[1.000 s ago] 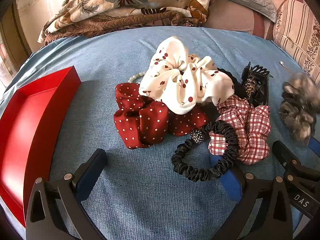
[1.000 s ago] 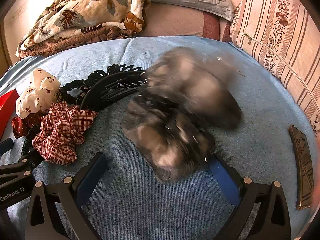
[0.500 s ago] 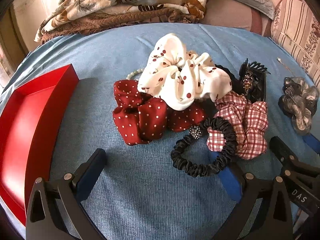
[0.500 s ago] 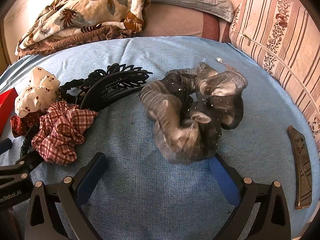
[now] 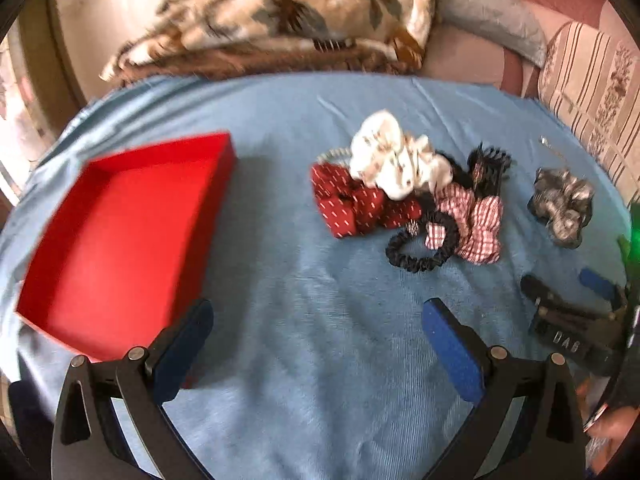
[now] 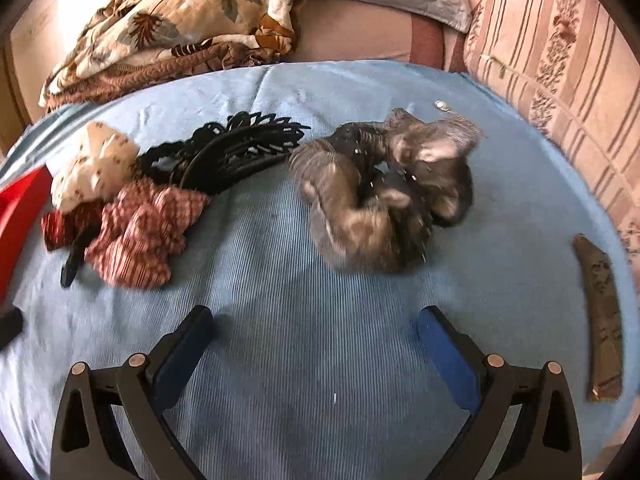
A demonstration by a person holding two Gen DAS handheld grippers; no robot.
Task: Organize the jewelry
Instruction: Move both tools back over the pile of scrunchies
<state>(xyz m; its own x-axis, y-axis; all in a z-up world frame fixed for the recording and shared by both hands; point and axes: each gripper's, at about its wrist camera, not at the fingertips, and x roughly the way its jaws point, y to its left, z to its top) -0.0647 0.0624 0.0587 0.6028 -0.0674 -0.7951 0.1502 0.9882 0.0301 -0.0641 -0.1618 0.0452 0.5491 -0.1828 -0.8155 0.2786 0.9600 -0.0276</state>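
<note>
Left gripper (image 5: pixel 318 326): nearest, jaws spread wide, holding nothing, above bare blue ribbed cloth (image 5: pixel 320 380).
Right gripper (image 6: pixel 316 332): likewise wide open and empty.
Key relation: grey scrunchie (image 6: pixel 380 196) lies straight ahead of the right jaws, apart from them; the right gripper is nearer it.
Red tray (image 5: pixel 120 248): empty shallow box, left of the left jaws.
Pile (image 5: pixel 408 200): farther, centre; soft scrunchies in spotted red, checked, cream; black ruched band; hard black claw clip (image 6: pixel 236 152).
Far: folded quilt (image 6: pixel 172 20).

red tray (image 5: pixel 120 240), plaid scrunchie (image 5: pixel 476 220), blue cloth (image 5: pixel 320 320)
</note>
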